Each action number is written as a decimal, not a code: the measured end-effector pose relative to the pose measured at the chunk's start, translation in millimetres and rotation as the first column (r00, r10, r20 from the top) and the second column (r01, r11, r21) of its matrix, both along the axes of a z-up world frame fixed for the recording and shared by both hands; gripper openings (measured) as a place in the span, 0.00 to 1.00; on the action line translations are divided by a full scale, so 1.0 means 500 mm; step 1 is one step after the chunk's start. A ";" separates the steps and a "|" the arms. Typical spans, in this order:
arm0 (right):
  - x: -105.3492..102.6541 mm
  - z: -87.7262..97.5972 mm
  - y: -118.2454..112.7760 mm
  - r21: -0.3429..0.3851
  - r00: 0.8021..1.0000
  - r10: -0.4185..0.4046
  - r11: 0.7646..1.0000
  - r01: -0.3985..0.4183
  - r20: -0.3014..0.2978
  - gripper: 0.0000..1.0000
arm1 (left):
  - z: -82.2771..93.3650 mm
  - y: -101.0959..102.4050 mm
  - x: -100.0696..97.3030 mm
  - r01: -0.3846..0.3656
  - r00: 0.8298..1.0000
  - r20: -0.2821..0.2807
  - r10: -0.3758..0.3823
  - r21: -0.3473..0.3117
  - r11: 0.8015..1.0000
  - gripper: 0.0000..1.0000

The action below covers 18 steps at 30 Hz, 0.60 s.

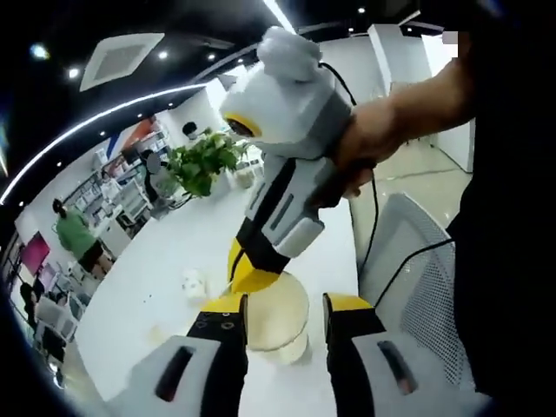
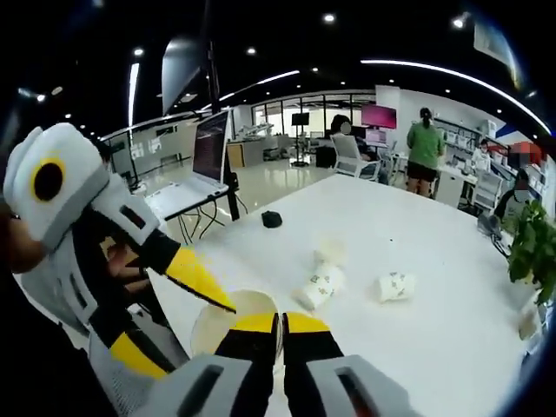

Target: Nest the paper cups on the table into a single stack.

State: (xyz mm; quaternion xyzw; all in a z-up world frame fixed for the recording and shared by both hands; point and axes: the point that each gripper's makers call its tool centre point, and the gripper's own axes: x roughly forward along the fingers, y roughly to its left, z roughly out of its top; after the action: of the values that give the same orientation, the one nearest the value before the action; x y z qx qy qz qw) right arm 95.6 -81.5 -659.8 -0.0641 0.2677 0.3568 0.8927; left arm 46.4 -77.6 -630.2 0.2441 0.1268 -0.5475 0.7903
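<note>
Left gripper point(image 1: 285, 306): jaws spread wide, nothing between the yellow tips; through the gap, in the left gripper view, a paper cup point(image 1: 276, 320) stands on the white table point(image 1: 165, 269) with its open mouth up. Right gripper point(image 2: 280, 323): in its own view the two yellow-tipped jaws are nearly pressed together, with the near rim of the same cup point(image 2: 228, 323) running in between them; it appears pinched on that rim, though the contact itself is hidden behind the jaw tips. In the left gripper view the right gripper point(image 1: 252, 280) reaches down from above, gripped by a hand point(image 1: 369, 139), its yellow tip at the cup's far rim. In the right gripper view the left gripper point(image 2: 201, 280) comes in from the left, one yellow jaw lying across the cup's rim; whether it touches I cannot tell. Further out on the table, right gripper view: three more paper cups, loose and apart from the held one, two close together point(image 2: 320, 285) point(image 2: 330, 253) and one on its side just beyond point(image 2: 395, 286). A small dark object point(image 2: 272, 219) sits near the far table edge. A potted plant point(image 2: 532, 248) stands at the table's right end. Left gripper view: one cup point(image 1: 193, 282) lies on its side, well apart from the held cup.
</note>
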 end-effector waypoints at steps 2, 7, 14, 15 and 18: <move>0.000 -0.006 -0.002 0.009 1.000 -0.009 1.000 0.009 -0.015 0.00 | 0.001 0.011 0.007 -0.028 1.000 -0.009 0.028 -0.020 0.999 0.38; 0.003 -0.029 -0.008 0.016 0.999 -0.026 1.000 0.027 -0.036 0.00 | -0.002 0.037 0.013 -0.082 0.996 -0.046 0.079 -0.064 0.995 0.42; 0.004 -0.052 -0.005 0.066 0.996 -0.045 0.997 0.050 -0.075 0.00 | -0.015 0.070 0.011 -0.131 0.988 -0.091 0.122 -0.099 0.986 0.51; 0.006 -0.056 -0.004 0.072 0.995 -0.049 0.996 0.055 -0.084 0.00 | -0.019 0.076 0.010 -0.138 0.987 -0.097 0.129 -0.099 0.985 0.52; 0.007 -0.063 -0.003 0.072 0.995 -0.053 0.996 0.060 -0.087 0.00 | -0.027 0.087 0.008 -0.152 0.984 -0.108 0.141 -0.103 0.983 0.55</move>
State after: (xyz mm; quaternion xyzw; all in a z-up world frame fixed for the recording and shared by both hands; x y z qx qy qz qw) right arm 99.0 -83.0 -691.2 -0.0079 0.2934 0.3435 0.8921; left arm 50.2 -34.3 -643.7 0.1622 0.1532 -0.5057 0.8334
